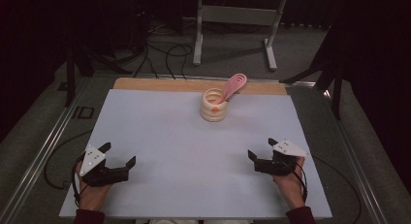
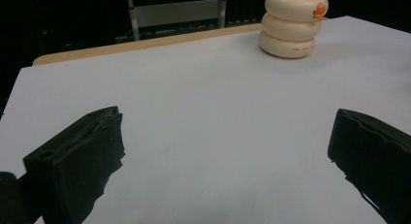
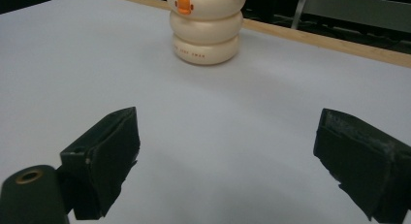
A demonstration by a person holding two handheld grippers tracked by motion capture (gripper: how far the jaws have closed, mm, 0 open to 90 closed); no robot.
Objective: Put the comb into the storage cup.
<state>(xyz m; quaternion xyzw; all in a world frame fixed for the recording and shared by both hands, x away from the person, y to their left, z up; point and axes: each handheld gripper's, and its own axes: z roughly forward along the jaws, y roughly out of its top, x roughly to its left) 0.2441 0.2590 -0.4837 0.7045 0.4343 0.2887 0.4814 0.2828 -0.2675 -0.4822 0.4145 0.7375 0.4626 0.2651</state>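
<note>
**Both grippers parked, holder out of reach**

You rest the left gripper (image 1: pixel 118 155) and right gripper (image 1: pixel 261 149) at the near corners of the table (image 1: pixel 160 136), jaws spread wide and empty. The cream ringed holder (image 1: pixel 214 105) stands well apart at the far edge, centred between them so either can reach it. The pink slotted utensil (image 1: pixel 234 85) leans inside it, its lower end hidden.

High view sits above the person's edge of the desk (image 1: pixel 160 185), looking forward and down, taking in the whole pale surface and the dark floor beyond. The left gripper view rides low, just over the desk, facing ahead and rightward: the cream ringed holder (image 2: pixel 292 25) lands at its upper right, well off. The right gripper view is just as low, angled leftward, with the holder (image 3: pixel 206 27) at its upper middle, a bit nearer. All three views share that holder (image 1: pixel 214 105) and the desk's far wooden edge (image 1: pixel 160 84).
</note>
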